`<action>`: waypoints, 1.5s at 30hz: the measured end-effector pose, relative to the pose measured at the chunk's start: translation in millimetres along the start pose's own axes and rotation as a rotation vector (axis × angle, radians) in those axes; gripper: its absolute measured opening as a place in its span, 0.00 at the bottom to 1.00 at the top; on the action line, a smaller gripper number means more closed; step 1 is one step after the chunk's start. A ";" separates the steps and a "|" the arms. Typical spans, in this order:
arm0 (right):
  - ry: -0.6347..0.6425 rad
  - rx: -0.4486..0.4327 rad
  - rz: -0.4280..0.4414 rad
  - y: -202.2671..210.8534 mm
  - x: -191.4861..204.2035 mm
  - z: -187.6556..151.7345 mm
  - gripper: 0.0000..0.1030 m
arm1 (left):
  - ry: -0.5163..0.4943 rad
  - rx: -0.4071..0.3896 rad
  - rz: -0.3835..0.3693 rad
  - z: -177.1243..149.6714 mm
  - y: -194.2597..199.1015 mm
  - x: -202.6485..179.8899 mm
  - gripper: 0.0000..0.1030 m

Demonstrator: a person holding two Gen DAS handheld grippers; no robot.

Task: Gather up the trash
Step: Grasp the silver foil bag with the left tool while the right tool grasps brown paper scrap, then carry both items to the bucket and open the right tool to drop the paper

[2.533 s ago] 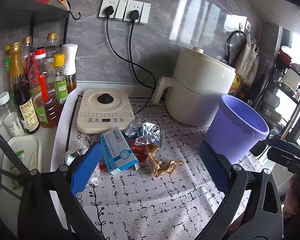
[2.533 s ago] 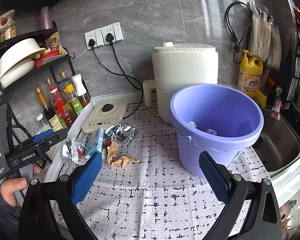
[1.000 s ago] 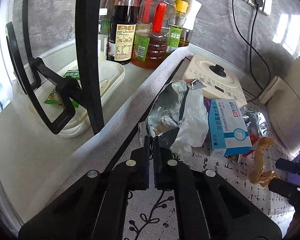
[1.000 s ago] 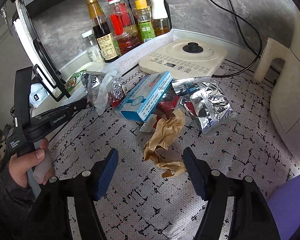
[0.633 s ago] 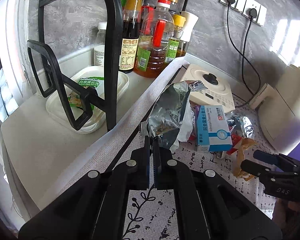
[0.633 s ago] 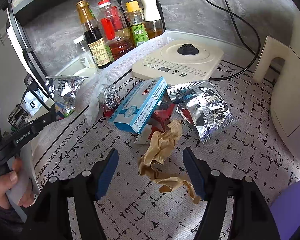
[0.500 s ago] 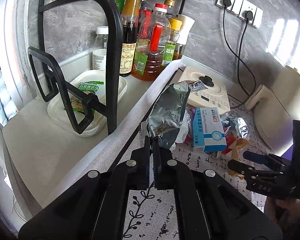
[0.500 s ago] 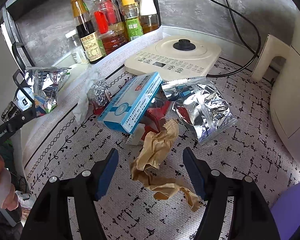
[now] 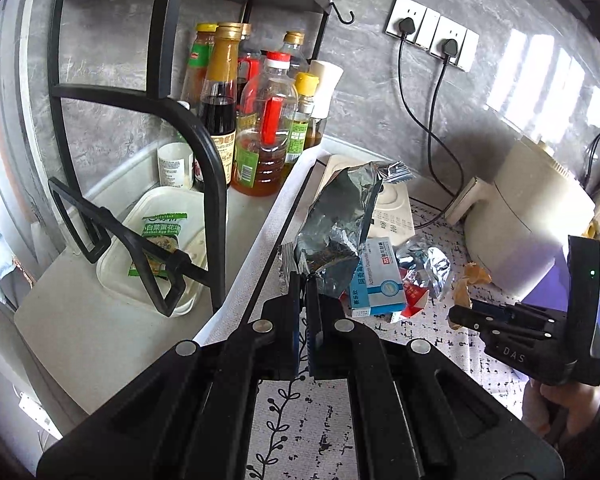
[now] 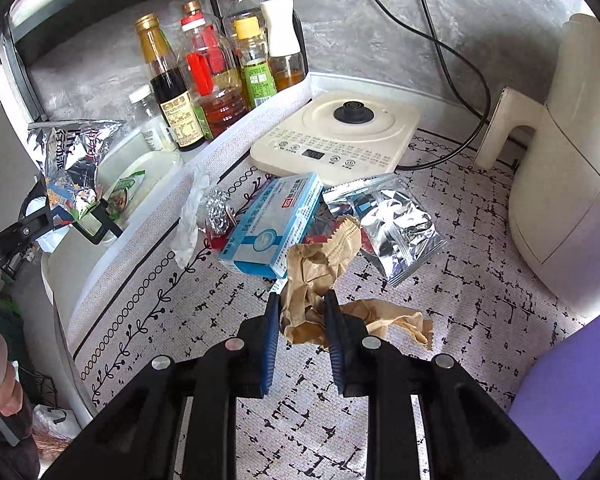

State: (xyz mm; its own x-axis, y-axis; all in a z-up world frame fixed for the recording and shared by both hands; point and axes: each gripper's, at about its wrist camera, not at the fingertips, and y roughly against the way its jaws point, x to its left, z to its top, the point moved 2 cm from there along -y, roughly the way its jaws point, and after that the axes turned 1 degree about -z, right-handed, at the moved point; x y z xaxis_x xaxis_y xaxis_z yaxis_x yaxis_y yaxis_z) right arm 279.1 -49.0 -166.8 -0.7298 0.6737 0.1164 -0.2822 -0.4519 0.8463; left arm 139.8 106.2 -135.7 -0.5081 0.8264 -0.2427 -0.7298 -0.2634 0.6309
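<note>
My left gripper point(image 9: 303, 280) is shut on a crumpled foil snack bag point(image 9: 340, 220) and holds it above the mat; the right wrist view shows the foil snack bag point(image 10: 72, 156) hanging at far left. My right gripper point(image 10: 302, 300) points down at the trash pile. Its jaws are closing on crumpled brown paper point(image 10: 316, 264), and both pads touch it. Left on the mat are a blue box point(image 10: 274, 224), a silver pouch point(image 10: 388, 220), a foil ball point(image 10: 216, 212) and a white wrapper point(image 10: 190, 216). The purple bucket point(image 10: 572, 392) stands at lower right.
A cream induction cooker point(image 10: 336, 136) lies behind the pile, with a cream air fryer point(image 10: 568, 152) to its right. Sauce bottles point(image 10: 204, 80) stand under a black rack point(image 9: 204, 152). A white lidded tray point(image 9: 160, 240) sits left of the mat's raised edge, and power cords point(image 9: 432, 132) hang down the wall.
My left gripper rose, lifting the foil bag off the pile. My right gripper's jaws went from wide apart to pinched around the brown paper.
</note>
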 end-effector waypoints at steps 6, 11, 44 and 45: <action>-0.055 -0.104 -0.021 43.9 3.6 14.5 0.22 | -0.066 -0.037 -0.057 24.9 8.5 -11.2 0.03; -0.071 -0.188 -0.043 81.0 4.1 26.3 0.22 | -0.110 -0.061 -0.106 43.9 9.6 -28.6 0.03; -0.388 -0.498 -0.271 214.7 -167.3 -13.3 0.55 | -0.396 -0.052 -0.351 60.6 -20.9 -229.2 0.03; -0.388 -0.506 -0.286 219.1 -169.5 -15.4 0.55 | -0.394 -0.049 -0.360 59.4 -22.7 -233.2 0.03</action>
State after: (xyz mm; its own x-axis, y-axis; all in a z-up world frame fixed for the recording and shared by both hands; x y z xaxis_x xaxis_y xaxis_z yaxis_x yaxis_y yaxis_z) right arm 331.4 -271.2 -9.1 -0.3352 0.9244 0.1820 -0.7543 -0.3790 0.5361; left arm 302.0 -51.0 -49.7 -0.0185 0.9904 -0.1368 -0.8513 0.0561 0.5216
